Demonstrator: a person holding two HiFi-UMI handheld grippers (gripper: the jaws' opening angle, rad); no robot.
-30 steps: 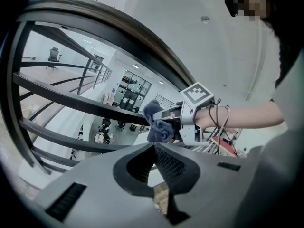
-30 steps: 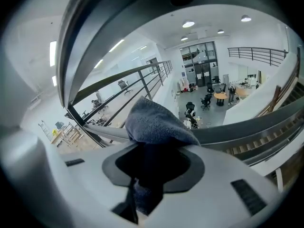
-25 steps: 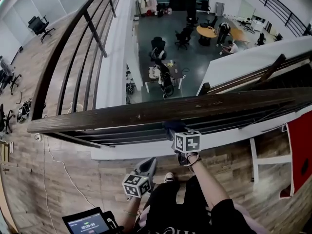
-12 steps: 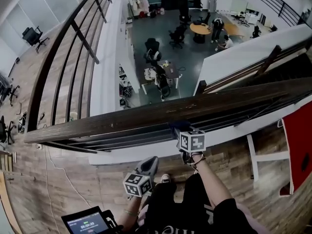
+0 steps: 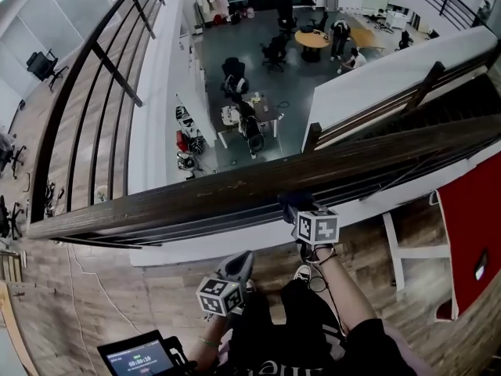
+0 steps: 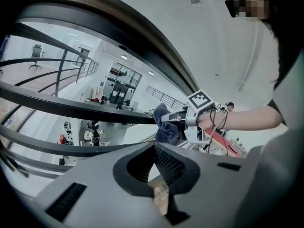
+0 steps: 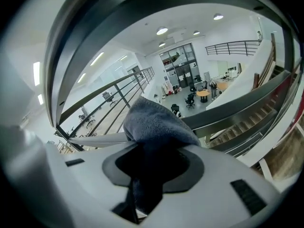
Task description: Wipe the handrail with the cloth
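Handrail: long axis is running left to right across the head view, the right end sitting higher in frame than the left. Dark brown wood, flat-topped, with a worn, streaky grain. At the left end a second stretch is branching off and running away from you.

Cloth: dark blue-grey, soft and fleecy, bunched into a lump. It is lying against the near edge of the handrail, right of the middle of its length; contact is looking real in the head view.

Right gripper: you are pointing it away from yourself, straight at the rail. Its jaws are clamping the cloth, which is bulging out past the tips and hanging down through the slot of the right gripper.

Left gripper: you are holding it low, well short of the rail, over the plank floor. The jaws are meeting at the tips with nothing between them (only a sliver of floor is showing through behind).

Room: the handrail is running bare on both sides of the cloth. Thin dark metal bars are lying parallel just beneath it. Beyond the rail, the open drop is showing desks and chairs far below. A red panel is standing at the right edge.
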